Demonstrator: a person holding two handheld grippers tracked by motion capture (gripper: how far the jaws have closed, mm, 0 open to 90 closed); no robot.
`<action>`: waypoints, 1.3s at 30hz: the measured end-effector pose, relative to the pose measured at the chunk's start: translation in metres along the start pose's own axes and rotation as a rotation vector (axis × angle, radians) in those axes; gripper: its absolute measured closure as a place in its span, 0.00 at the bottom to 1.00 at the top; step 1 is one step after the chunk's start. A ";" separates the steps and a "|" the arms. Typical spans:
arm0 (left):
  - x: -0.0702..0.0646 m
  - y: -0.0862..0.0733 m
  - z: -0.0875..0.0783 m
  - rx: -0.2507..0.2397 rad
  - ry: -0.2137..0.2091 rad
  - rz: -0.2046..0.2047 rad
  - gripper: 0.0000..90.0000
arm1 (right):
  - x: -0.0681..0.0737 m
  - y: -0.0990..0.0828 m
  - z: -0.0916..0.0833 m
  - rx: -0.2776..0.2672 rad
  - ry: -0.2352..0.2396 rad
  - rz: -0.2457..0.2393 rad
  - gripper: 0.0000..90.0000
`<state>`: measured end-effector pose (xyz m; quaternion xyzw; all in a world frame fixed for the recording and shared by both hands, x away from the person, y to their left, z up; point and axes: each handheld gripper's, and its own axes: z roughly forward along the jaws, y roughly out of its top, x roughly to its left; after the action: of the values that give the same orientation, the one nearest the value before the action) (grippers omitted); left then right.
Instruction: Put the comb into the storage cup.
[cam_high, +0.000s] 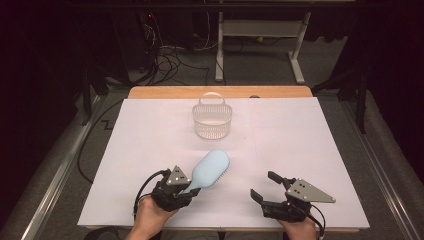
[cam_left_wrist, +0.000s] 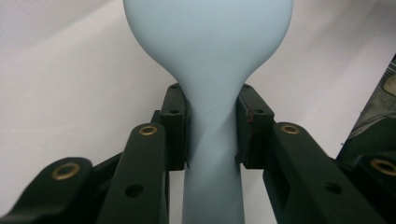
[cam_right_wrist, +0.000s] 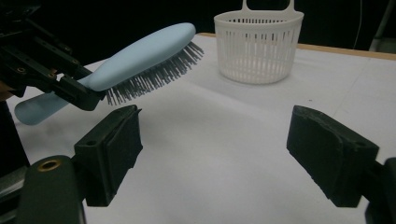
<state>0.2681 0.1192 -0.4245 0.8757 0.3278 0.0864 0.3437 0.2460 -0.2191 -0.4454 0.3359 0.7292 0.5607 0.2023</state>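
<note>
So the pickup part looks done. The left gripper (cam_high: 192, 190) has its jaws clamped on the neck of the light blue hairbrush (cam_high: 210, 170), right where the handle narrows below the head; in the left gripper view you can see both pads (cam_left_wrist: 175, 126) pressed flat against the handle on either side. The brush is off the table (cam_high: 150, 150), sticking out ahead of that gripper and tilted up a bit, bristles facing down.

The right gripper (cam_high: 264, 186) is doing nothing much: jaws spread wide, nothing between them, just hanging over the table well off to the side of the brush. From its own view the brush sits up and to the left of its jaws, not touching them.

What's left, as far as I can guess: the white basket (cam_high: 212, 120) is sitting farther out, past the tip of the brush and well apart from both grippers, and it looks empty. So I'd say roughly halfway. Brush grabbed and lifted, but it still has to be carried forward and dropped in the basket.
</note>
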 end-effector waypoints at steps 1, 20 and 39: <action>-0.001 0.000 0.001 -0.005 -0.002 -0.001 0.77 | 0.001 0.000 0.001 0.001 0.006 0.002 0.20; -0.007 0.007 0.006 -0.036 -0.022 0.013 0.77 | 0.018 0.005 0.035 0.073 0.064 -0.018 0.19; -0.019 0.018 0.016 -0.038 -0.034 0.051 0.77 | 0.020 0.004 0.045 0.111 0.103 0.001 0.18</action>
<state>0.2689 0.0890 -0.4232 0.8785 0.2976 0.0864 0.3636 0.2634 -0.1738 -0.4533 0.3178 0.7684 0.5361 0.1453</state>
